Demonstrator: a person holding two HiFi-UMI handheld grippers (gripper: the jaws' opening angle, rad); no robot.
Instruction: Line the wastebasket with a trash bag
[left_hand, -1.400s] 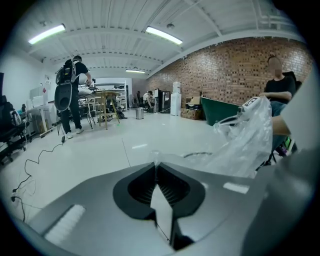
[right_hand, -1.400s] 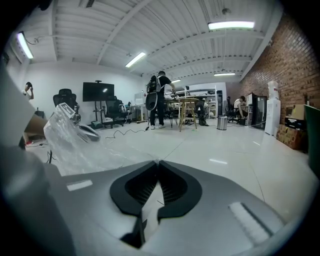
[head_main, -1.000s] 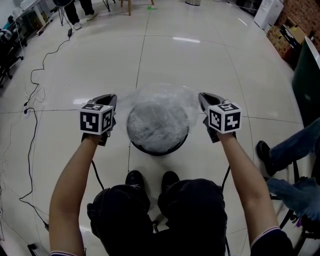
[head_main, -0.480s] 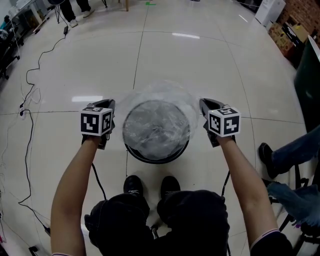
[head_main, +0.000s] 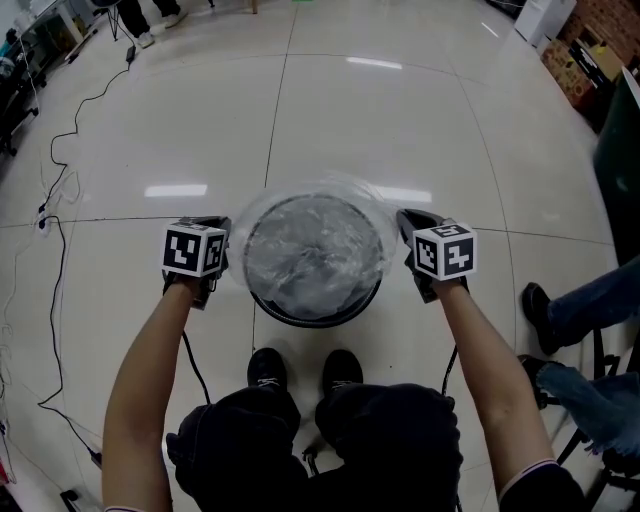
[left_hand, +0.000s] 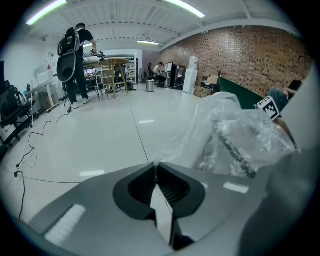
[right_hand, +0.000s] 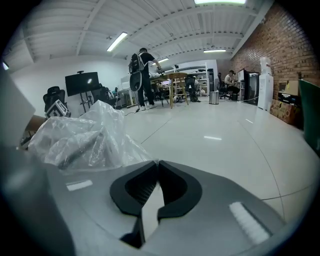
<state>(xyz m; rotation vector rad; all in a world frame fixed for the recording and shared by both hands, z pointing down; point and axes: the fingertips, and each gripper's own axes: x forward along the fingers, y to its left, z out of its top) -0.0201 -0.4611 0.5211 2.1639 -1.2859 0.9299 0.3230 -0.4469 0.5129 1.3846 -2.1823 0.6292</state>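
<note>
A black round wastebasket (head_main: 316, 317) stands on the floor just ahead of my feet. A clear trash bag (head_main: 314, 250) lies over its mouth and sags inside, with its edge flaring out past the rim on both sides. My left gripper (head_main: 220, 224) is at the basket's left side, shut on the bag's left edge. Thin film runs straight out of the closed tips of the left gripper (left_hand: 156, 164) to the crumpled trash bag (left_hand: 235, 132). My right gripper (head_main: 404, 217) is at the basket's right side, shut on the bag's right edge. From the right gripper (right_hand: 158, 162) the trash bag (right_hand: 85, 137) stretches off to the left.
Black cables (head_main: 55, 250) trail over the tiled floor at the left. A seated person's legs and shoe (head_main: 532, 302) are close by on the right, beside a dark green panel (head_main: 615, 150). My own shoes (head_main: 300, 368) stand right behind the basket. Cardboard boxes (head_main: 570, 75) lie far right.
Both grippers have sunk beside the basket, drawing the bag's edge down with them. The bag, earlier puffed above the rim, now lies lower and flatter over the mouth.
</note>
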